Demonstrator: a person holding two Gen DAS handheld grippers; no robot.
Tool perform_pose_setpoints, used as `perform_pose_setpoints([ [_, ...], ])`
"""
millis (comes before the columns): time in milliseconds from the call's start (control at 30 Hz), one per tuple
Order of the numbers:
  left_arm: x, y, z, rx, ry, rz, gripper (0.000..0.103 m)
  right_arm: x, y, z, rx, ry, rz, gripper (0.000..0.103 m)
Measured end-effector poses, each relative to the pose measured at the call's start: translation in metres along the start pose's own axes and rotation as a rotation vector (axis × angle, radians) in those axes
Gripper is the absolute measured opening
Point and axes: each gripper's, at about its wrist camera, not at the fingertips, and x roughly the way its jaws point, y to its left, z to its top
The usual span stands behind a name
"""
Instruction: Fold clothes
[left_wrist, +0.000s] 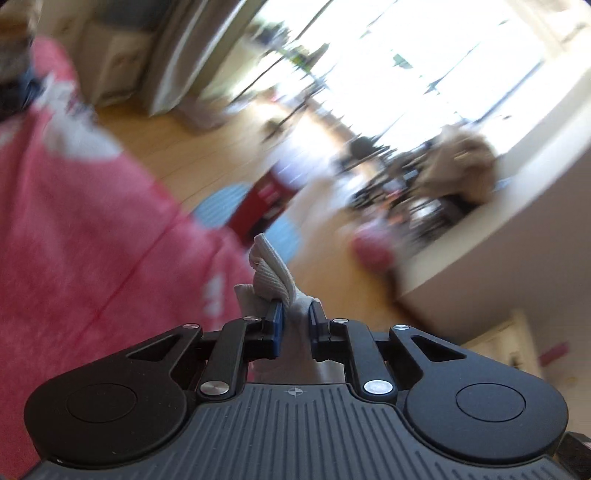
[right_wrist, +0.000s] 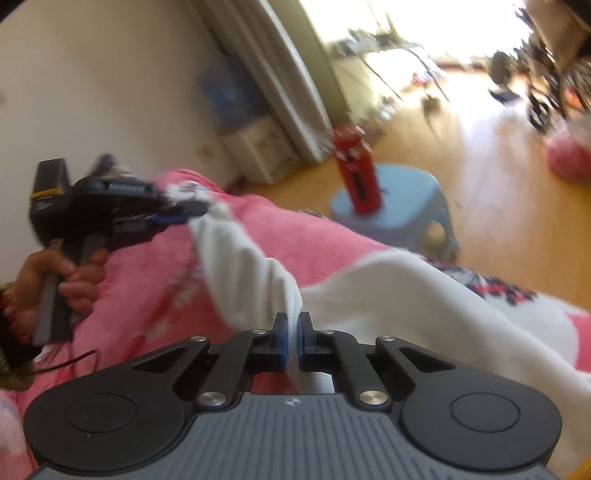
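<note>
A white knitted garment (right_wrist: 240, 266) hangs stretched between both grippers above a pink blanket (right_wrist: 147, 280). My right gripper (right_wrist: 291, 319) is shut on a fold of the white cloth, which passes down between its blue pads. My left gripper (right_wrist: 195, 214), held by a hand (right_wrist: 66, 273), pinches the other end at the upper left. In the left wrist view, my left gripper (left_wrist: 295, 308) is shut on the white garment's ribbed cuff (left_wrist: 271, 273), which sticks up past the fingertips. More white cloth (right_wrist: 424, 295) lies on the blanket to the right.
The pink blanket (left_wrist: 74, 221) fills the left of the left wrist view. On the wooden floor (right_wrist: 480, 155) a red bottle (right_wrist: 356, 177) stands on a light blue stool (right_wrist: 402, 210). A pink ball (right_wrist: 569, 155) lies far right. A white ledge (left_wrist: 517, 221) rises on the right.
</note>
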Motion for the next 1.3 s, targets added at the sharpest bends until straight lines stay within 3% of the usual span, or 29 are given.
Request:
perform_pose_setpoints([
  [133,-0.039,0.010,-0.014,0.062,0.008,-0.039,0.012,-0.014,0.024,-0.019,-0.149,-0.010,0.080,0.005],
  [200,-0.054,0.023,-0.025,0.062,0.051,-0.025,0.012,-0.014,0.038,-0.032,-0.232,0.025,0.108,0.005],
  [333,-0.074,0.055,-0.033,-0.022,0.118,0.103,0.018,0.001,0.067,-0.057,-0.430,0.127,0.084,0.005],
  [433,-0.087,0.070,-0.020,-0.111,0.069,0.184,0.019,0.013,0.082,-0.070,-0.551,0.185,0.049,0.005],
  [533,-0.099,0.058,0.008,-0.086,-0.013,0.207,0.021,0.020,0.088,-0.077,-0.624,0.210,0.025,0.006],
  [600,-0.100,0.033,0.030,0.027,-0.045,0.213,0.022,0.019,0.086,-0.078,-0.634,0.215,0.024,0.006],
  [667,-0.095,-0.001,0.044,0.234,-0.063,0.254,0.026,0.019,0.084,-0.077,-0.622,0.217,0.029,0.007],
  [700,-0.089,-0.018,0.042,0.362,-0.036,0.273,0.029,0.019,0.083,-0.076,-0.615,0.218,0.032,0.007],
  [733,-0.082,-0.035,0.040,0.490,-0.008,0.292,0.041,0.019,0.082,-0.076,-0.608,0.219,0.034,0.007],
  [767,-0.075,-0.051,0.037,0.613,0.026,0.308,0.048,0.019,0.081,-0.075,-0.600,0.219,0.035,0.007],
  [800,-0.063,-0.059,0.026,0.700,0.094,0.313,0.048,0.017,0.082,-0.075,-0.588,0.219,0.038,0.007],
  [933,-0.035,-0.057,-0.041,0.958,0.329,0.252,0.048,0.010,0.077,-0.069,-0.520,0.190,0.061,0.008],
  [1033,-0.035,-0.047,-0.081,1.077,0.431,0.207,0.048,0.009,0.074,-0.066,-0.501,0.180,0.058,0.009],
  [1100,-0.035,-0.043,-0.092,1.074,0.508,0.199,0.048,0.009,0.072,-0.066,-0.498,0.175,0.055,0.008],
  [1300,-0.049,-0.042,-0.086,1.091,0.546,0.154,0.048,0.005,0.068,-0.065,-0.470,0.141,0.059,0.007],
])
